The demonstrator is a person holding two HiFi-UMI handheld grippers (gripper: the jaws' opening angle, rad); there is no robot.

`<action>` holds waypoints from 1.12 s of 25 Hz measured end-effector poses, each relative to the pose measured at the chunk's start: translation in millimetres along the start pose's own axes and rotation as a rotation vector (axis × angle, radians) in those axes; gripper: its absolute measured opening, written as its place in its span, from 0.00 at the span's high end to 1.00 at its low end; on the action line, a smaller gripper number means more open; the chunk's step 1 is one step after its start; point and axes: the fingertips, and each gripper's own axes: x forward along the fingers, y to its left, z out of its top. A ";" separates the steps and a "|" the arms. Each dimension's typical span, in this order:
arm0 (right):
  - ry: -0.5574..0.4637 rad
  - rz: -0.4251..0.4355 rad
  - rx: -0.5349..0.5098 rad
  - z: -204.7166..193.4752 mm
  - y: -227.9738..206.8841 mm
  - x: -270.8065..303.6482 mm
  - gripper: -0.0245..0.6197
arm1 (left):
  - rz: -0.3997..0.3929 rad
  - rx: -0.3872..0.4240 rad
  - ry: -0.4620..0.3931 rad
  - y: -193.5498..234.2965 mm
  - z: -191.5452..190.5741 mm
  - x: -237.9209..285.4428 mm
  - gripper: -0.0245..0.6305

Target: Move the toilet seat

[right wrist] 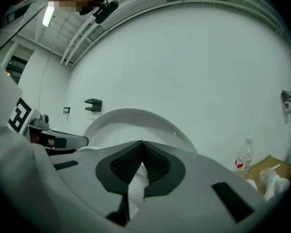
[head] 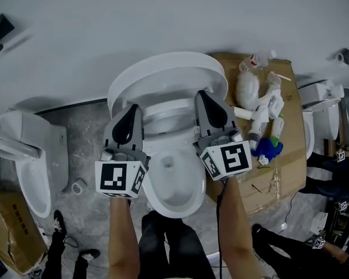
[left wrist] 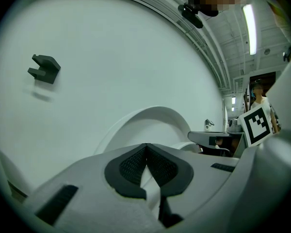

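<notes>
**A:** Jaws first, from the head view. The left gripper (head: 132,107) and the right gripper (head: 202,93) were both pinched fully shut with nothing in either, held level over the bowl (head: 173,197).

**B:** And the toilet seat?

**A:** The toilet seat (head: 163,74) stood raised against the wall (head: 163,16), straight ahead of both tips and beyond the bowl. I couldn't split seat from lid there, since they read as one white oval.

**B:** How did it lie?

**A:** Its long axis ran up the wall, with the broad face turned towards the grippers. One gripper sat on each side of its middle line. The right tip looked a shade nearer the oval's lower edge, though I couldn't tell whether it touched.

**B:** What about the left gripper view?

**A:** The left gripper (left wrist: 146,147) had its pads closed together at the tip and was empty. The toilet seat (left wrist: 153,116) rose as a white arch just beyond the tip and stood apart from it.

**B:** And the right gripper view?

**A:** Same story. The right gripper (right wrist: 141,143) had its pads together and held nothing. The toilet seat (right wrist: 136,116) arched dead ahead with its crown above the tip, and there was clear space between them.

**B:** So what did the move turn on?

**A:** My judgement: the seat's top edge lay forward and up from both tips. With the jaws shut, that meant a push or hook at the rim, or opening first to pinch it.
</notes>
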 end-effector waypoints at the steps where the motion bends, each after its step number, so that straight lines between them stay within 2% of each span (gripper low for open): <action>1: 0.000 -0.003 0.000 0.0 -0.6 -0.3 0.94 | 0.002 0.002 -0.002 -0.5 0.0 0.2 0.95; 9: -0.016 -0.022 0.032 0.6 1.9 -6.0 0.94 | 0.013 0.006 -0.021 -4.0 1.8 -2.9 0.95; 16: 0.016 -0.010 -0.041 0.1 11.9 -17.1 0.94 | -0.008 0.051 -0.019 -13.8 3.8 -6.4 0.95; 21: 0.013 0.012 -0.033 2.2 22.0 -34.4 0.94 | -0.018 0.077 -0.026 -22.9 5.6 -14.4 0.95; 25: 0.022 0.029 -0.012 3.6 29.8 -54.6 0.94 | -0.059 0.084 -0.025 -35.8 5.2 -27.8 0.95; 28: 0.038 0.045 0.010 0.5 35.1 -70.1 0.94 | -0.123 0.085 -0.030 -51.2 4.6 -38.4 0.95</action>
